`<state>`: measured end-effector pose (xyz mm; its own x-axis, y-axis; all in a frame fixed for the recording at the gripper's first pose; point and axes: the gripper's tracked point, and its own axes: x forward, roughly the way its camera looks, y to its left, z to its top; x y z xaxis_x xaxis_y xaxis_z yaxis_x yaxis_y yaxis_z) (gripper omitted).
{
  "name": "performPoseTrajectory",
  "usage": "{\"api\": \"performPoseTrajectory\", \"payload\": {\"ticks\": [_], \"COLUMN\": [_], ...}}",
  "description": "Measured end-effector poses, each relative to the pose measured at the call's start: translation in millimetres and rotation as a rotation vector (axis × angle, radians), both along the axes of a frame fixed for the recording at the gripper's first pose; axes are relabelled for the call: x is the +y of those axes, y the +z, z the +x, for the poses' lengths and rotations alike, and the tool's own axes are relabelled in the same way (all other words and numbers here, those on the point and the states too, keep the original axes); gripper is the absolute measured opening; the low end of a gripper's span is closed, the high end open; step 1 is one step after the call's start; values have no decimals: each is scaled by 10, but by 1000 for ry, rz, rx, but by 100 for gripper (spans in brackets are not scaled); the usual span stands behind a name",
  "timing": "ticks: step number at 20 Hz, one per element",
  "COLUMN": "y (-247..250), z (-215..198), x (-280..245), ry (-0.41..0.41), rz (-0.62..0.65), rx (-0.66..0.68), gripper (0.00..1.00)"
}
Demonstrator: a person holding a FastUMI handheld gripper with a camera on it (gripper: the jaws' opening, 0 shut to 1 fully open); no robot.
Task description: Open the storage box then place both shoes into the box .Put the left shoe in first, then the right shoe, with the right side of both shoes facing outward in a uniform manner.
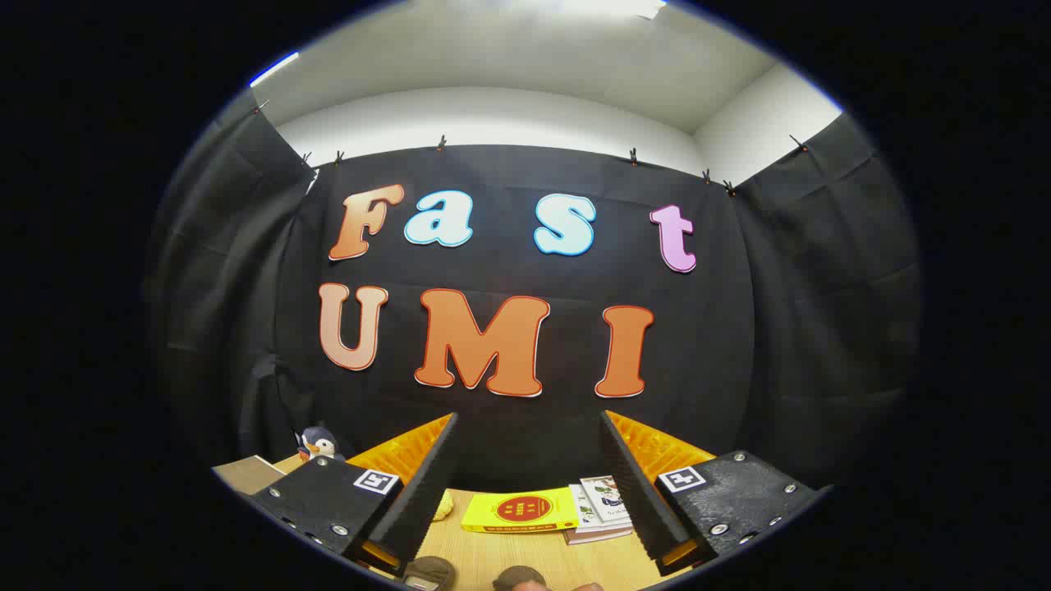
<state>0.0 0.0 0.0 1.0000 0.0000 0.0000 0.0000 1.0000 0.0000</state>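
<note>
My gripper [530,427] is held up high and level, its two black ribbed fingers [427,484] spread wide apart with nothing between them. It looks over a wooden table [484,554] far below. At the near edge of the table, under the fingers, two dark rounded shapes peek in, one grey-brown [429,572] and one dark brown [519,578]; they may be shoe tips, but I cannot tell.
A yellow box-like book [519,510] lies on the table beyond the fingers, with a small stack of books [602,509] to its right. A small yellow object [443,506] sits left of it. A toy penguin [318,444] and a brown box corner [246,474] stand at the far left.
</note>
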Motion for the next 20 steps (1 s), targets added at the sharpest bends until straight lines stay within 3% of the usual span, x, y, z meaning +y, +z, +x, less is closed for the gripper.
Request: {"api": "performPoseTrajectory", "payload": {"ticks": [10,20], "y": [-42,-88], "z": [22,180], "x": [27,241], "ry": [11,64], "rz": [-34,13], "rx": [20,7], "gripper": [99,99]}}
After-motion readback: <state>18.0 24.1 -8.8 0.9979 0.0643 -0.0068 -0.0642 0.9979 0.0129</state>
